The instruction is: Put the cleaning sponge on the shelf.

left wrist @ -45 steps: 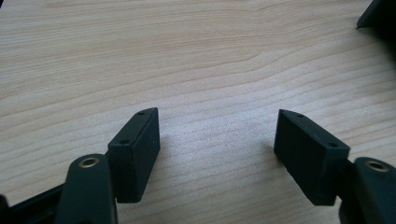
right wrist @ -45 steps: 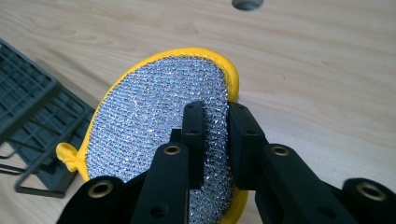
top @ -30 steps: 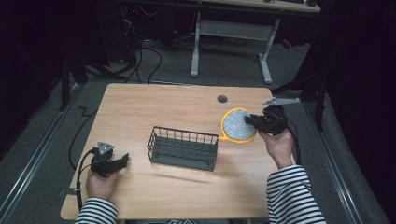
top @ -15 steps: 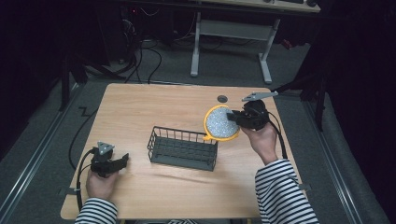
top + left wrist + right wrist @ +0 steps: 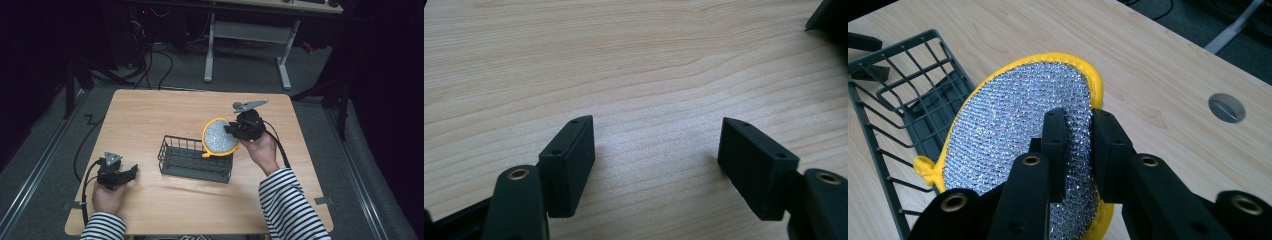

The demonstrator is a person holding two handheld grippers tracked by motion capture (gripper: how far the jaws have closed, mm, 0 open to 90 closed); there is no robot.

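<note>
A person in striped sleeves sits at the near edge of a light wooden desk (image 5: 150, 115), holding a gripper in each hand. The right gripper (image 5: 231, 130) is raised above the middle right of the desk, and its jaws are pinching the edge of a round scouring pad (image 5: 218, 137), silver and sparkly with a yellow border. The pad hangs tilted in the air over the right end of a dark wire basket (image 5: 192, 159), which stands on the desk near its centre. In the right gripper view, the pad (image 5: 1018, 130) fills the space ahead of the two black jaws, which press on it from both sides, with a small yellow loop at its lower left edge and the basket (image 5: 903, 100) just beyond it to the left. A round grey cable port (image 5: 1226, 107) is set in the desk to the right. The left gripper (image 5: 131, 171) rests low at the near left of the desk, well apart from the basket. In the left gripper view, its jaws are spread wide over bare wood, with nothing between them.
</note>
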